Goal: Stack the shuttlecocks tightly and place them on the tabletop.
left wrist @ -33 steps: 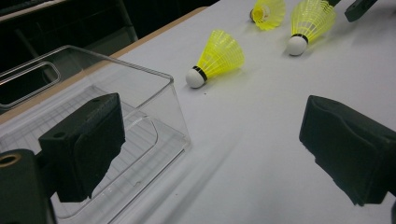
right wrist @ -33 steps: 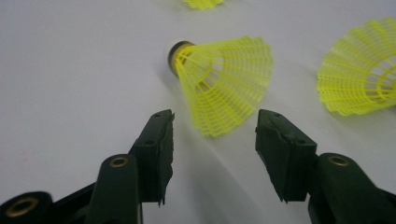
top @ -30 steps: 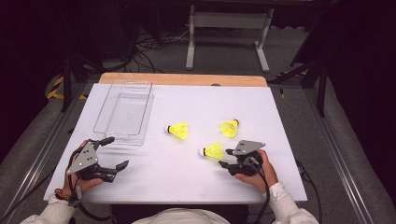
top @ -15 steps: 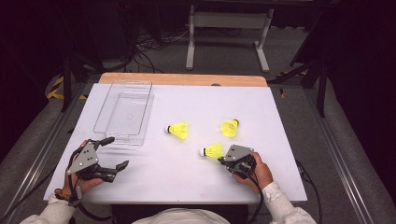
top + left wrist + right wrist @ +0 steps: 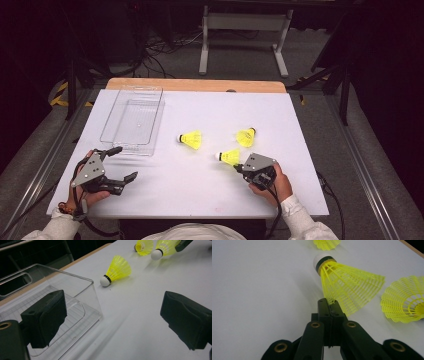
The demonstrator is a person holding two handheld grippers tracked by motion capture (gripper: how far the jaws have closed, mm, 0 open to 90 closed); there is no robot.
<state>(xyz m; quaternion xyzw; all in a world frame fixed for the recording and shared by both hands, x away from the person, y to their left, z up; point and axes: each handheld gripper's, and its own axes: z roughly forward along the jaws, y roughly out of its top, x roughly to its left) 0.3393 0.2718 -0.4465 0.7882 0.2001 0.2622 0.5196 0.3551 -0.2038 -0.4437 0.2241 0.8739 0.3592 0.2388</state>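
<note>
1. Yellow plastic mesh of the nearest shuttlecock (image 5: 348, 282) is being pinched at its skirt rim by the right gripper (image 5: 331, 305), whose jaws are pressed together on it.
2. In the high view, this shuttlecock (image 5: 229, 156) is lying on the white table (image 5: 200, 195), its cork pointing toward 9 o'clock, with the right gripper (image 5: 242, 168) touching it from 4 o'clock.
3. A second shuttlecock (image 5: 191, 139) is lying apart at its 10 o'clock, and a third shuttlecock (image 5: 246, 136) near its 1 o'clock.
4. The left gripper (image 5: 126, 164) is being held low at the table's 8 o'clock corner, jaws spread wide and holding nothing.
5. A clear plastic bin (image 5: 131, 120) is standing at 12 o'clock of the left gripper, just beside its upper jaw.
</note>
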